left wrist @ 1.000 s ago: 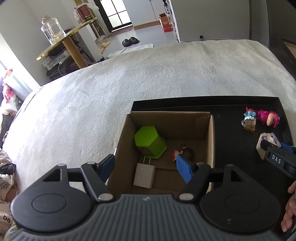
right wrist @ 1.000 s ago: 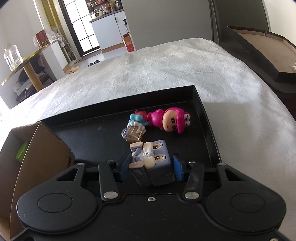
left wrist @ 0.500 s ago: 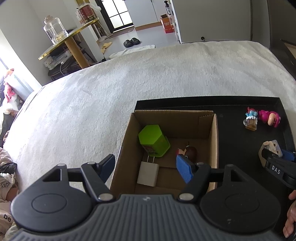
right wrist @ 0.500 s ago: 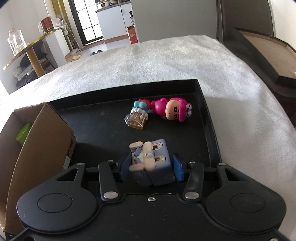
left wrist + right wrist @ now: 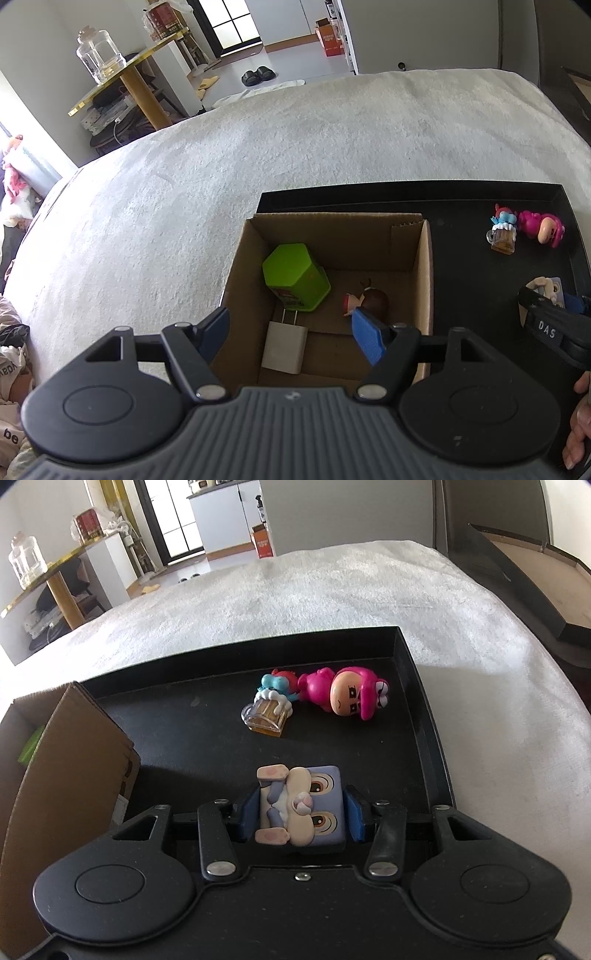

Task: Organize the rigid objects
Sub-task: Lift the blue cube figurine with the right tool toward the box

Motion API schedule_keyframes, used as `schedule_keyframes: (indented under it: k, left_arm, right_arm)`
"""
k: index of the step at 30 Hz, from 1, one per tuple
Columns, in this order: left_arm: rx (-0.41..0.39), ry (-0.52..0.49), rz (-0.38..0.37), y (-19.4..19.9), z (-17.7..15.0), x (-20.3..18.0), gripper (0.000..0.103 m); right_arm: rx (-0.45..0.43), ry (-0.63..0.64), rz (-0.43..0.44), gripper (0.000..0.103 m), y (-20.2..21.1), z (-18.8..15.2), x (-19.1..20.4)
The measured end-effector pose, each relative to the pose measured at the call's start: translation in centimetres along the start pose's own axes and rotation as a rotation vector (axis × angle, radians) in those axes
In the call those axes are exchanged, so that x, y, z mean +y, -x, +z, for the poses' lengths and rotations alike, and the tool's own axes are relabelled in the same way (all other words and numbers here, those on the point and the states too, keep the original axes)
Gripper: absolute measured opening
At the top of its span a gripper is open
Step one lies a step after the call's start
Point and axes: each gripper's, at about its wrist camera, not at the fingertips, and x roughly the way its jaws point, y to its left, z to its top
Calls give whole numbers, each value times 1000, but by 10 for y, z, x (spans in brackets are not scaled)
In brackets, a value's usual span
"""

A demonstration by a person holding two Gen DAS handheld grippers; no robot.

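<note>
Since a second ago the right claw [image 5: 301, 814] has lifted the blue cube figurine [image 5: 306, 806] a little clear of the tray floor, its jaws having just closed a touch further on the toy's sides; the left claw has barely shifted.

A white bed [image 5: 221, 155] carries a black tray [image 5: 402, 653]. At the tray's left end stands an open cardboard box [image 5: 424, 280], and inside it lie a green hexagonal container [image 5: 295, 275], a white plug charger [image 5: 284, 345] just near of it, and a small brown-haired figurine [image 5: 369, 299] to the right. At the tray's far right lie a pink figurine [image 5: 343, 692] and, touching its left side, a small toy beer mug [image 5: 267, 712] with a blue and red figure behind it.

The step in hand looks like carrying the cube figurine to the box. Next, the right claw likely needs to swing left, clear the box's near-right wall, and let go over the bare floor beside the brown-haired figurine.

The right claw is narrow, both blue pads pressed on the cube's sides. The left claw [image 5: 291, 338] stands wide and empty, hovering over the near left wall of the box and touching nothing.
</note>
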Motion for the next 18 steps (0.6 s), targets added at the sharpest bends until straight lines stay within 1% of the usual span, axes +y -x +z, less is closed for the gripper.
schedule_keyframes:
  k: [3,6,9,13,18]
  left_arm:
    - [-2,6,-2,2,-1,3,72]
    - [-7,12,-3,6,-4,7,72]
    - [-15,20,-5,11,-6,15,72]
    - [-18,41,-8,15,-11,28,72]
    - [-34,62,-10,22,-17,46,72]
  right_arm:
    - [-33,6,10,44,7,2,0]
    - [-37,-8,44,44,11,6,-1]
    - [-72,24,23,44,20,7,4]
    - [-118,45,23,44,35,12,10]
    - [-144,46,35,44,50,18,16]
